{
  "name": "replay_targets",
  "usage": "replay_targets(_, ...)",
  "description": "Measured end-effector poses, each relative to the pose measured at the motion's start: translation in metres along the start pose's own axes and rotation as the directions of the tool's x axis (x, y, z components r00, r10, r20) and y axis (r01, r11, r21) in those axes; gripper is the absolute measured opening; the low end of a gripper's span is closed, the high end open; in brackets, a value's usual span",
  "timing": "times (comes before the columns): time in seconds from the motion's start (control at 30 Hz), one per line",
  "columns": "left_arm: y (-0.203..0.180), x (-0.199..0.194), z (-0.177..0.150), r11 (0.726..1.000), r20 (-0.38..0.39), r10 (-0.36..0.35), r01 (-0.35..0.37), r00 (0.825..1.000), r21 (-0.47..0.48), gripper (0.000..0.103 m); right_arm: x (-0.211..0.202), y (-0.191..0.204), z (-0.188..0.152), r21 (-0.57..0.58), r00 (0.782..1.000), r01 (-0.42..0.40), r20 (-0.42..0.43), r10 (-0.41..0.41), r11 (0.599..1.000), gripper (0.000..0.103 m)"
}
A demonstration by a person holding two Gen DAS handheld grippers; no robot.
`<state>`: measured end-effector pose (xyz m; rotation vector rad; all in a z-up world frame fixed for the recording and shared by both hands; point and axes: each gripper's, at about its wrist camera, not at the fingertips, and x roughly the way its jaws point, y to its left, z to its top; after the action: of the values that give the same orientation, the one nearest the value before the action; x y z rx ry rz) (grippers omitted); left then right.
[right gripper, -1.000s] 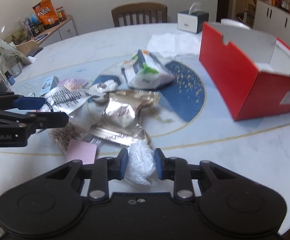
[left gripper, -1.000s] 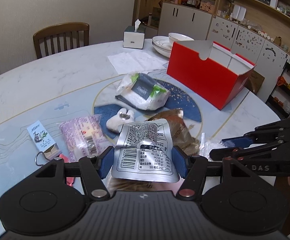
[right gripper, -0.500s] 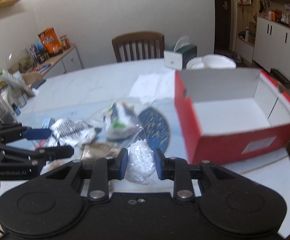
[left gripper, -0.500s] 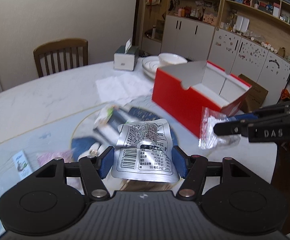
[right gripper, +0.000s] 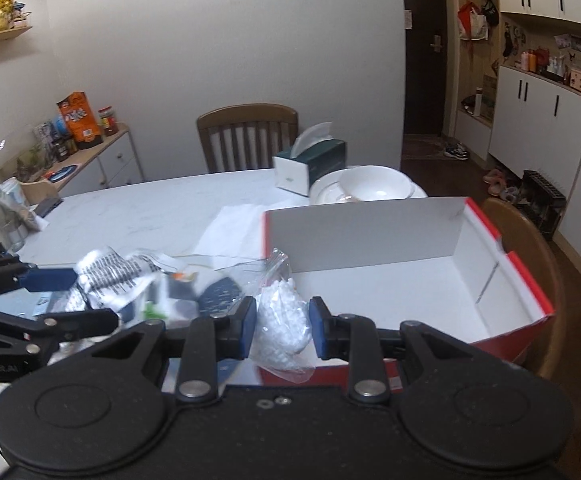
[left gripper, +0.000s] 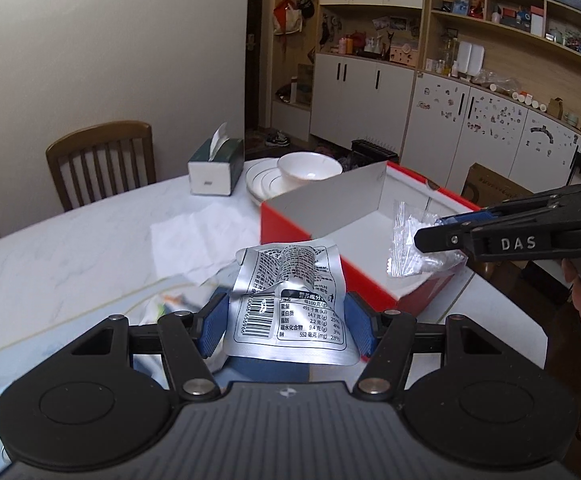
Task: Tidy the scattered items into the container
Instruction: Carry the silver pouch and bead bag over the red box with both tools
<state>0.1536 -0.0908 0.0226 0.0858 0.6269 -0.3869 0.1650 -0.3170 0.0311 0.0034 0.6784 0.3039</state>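
I see the marble tabletop (right gripper: 138, 216) carrying the open red box (right gripper: 410, 280), its white inside bare. My left tongs (left gripper: 286, 320) clamp a silver foil packet (left gripper: 290, 292) just short of the box; my right tongs (right gripper: 282, 326) pinch a clear bag of white bits (right gripper: 282, 320) over its near edge.
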Motion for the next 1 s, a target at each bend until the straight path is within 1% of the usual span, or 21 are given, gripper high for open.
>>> replay_targets(0.2,-0.019,0.02,0.022,0.999,0.008,-0.013,0.013,1.0,0.05,0.062,0.009,-0.028,0.007,0.007,1.0,0.031,-0.001,-0.031,0.999,0.027)
replay_targets(0.43,-0.039,0.051,0.042,0.995,-0.006,-0.023,0.024,1.0,0.098,0.062,0.021,-0.059,0.01,0.022,0.998,0.069,-0.011,-0.069,0.997,0.027)
replay_targets(0.6,-0.053,0.078,0.055,0.989,-0.039,-0.036,0.042,0.999,0.139,0.062,0.035,-0.079,0.011,0.012,0.995,0.094,-0.032,-0.094,0.995,0.027)
replay_targets(0.77,-0.066,0.107,0.066,0.982,-0.072,-0.051,0.063,0.996,0.176,0.062,0.049,-0.102,0.015,0.038,0.994,0.088,-0.066,-0.085,0.995,0.027)
replay_targets(0.9,-0.073,0.132,0.074,0.977,-0.098,-0.056,0.075,0.994,0.201,0.062,0.062,-0.113,0.016,0.029,0.992,0.089,-0.09,-0.087,0.996,0.027)
replay_targets(1.0,-0.079,0.15,0.08,0.972,-0.12,-0.056,0.082,0.991,0.219,0.062,0.072,-0.12,0.015,0.017,0.989,0.105,-0.108,-0.102,0.994,0.027)
